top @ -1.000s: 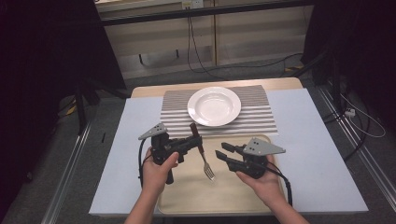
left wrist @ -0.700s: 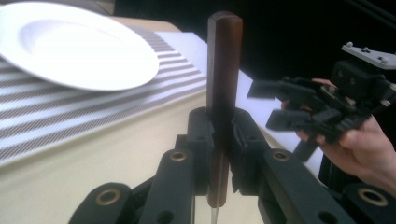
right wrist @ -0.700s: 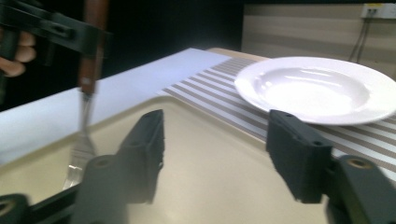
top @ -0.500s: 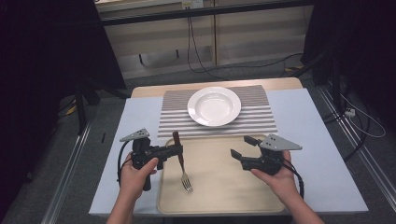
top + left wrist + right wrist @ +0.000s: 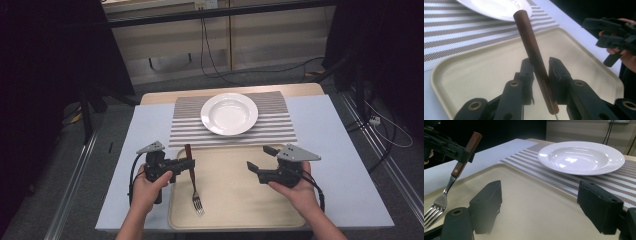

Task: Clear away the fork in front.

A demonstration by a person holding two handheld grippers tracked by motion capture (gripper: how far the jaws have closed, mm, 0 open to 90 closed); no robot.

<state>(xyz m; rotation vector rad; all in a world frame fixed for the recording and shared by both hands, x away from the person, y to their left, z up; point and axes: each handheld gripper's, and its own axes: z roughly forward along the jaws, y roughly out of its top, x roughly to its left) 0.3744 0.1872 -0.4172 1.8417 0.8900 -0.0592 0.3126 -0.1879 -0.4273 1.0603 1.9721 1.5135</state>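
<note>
Fork [image 5: 192,176] hangs tines-down over the tray [image 5: 235,200], wooden handle clamped in the left gripper [image 5: 189,165], right gripper [image 5: 259,158] spread empty nearby — best lowered gently, kept level, before releasing.

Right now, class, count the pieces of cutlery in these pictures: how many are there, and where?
1. A wooden-handled fork is held by its handle in the left gripper, tines down over the left side of the beige tray. No other cutlery is visible.
</note>
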